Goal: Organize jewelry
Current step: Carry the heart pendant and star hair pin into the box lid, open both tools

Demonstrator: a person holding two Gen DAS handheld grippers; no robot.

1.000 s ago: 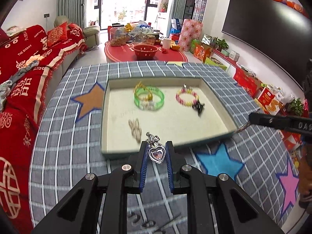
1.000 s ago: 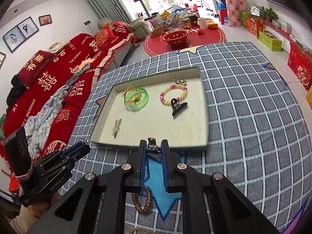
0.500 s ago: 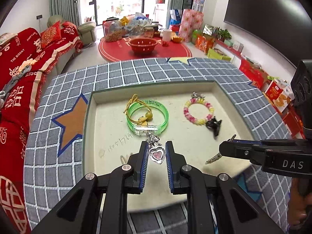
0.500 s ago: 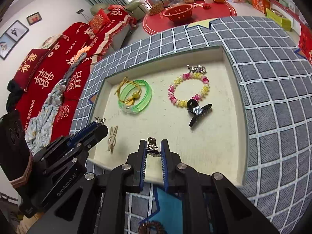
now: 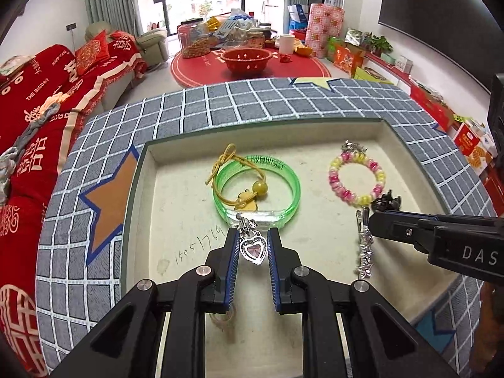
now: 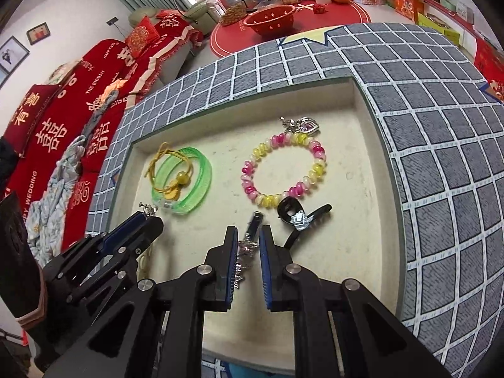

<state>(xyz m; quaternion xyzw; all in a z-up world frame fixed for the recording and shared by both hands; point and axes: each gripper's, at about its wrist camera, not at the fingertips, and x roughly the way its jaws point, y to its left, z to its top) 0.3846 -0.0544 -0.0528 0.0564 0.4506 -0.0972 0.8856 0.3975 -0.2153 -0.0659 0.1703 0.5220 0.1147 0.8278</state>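
One shallow cream tray [image 5: 148, 189], one translucent green bangle [image 5: 283, 201] at eleven o'clock, one pink-yellow beaded bracelet [image 5: 356, 176] at one o'clock, left gripper [image 5: 252, 245] clamped on silver heart pendant [image 5: 253, 249], right gripper [image 6: 245, 245] clamped on silver star hairclip [image 6: 249, 245].

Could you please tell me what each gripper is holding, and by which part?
Left gripper: a silver heart-shaped pendant, pinched by its sides. Right gripper: a silver star-studded hair clip, gripped near its upper end.
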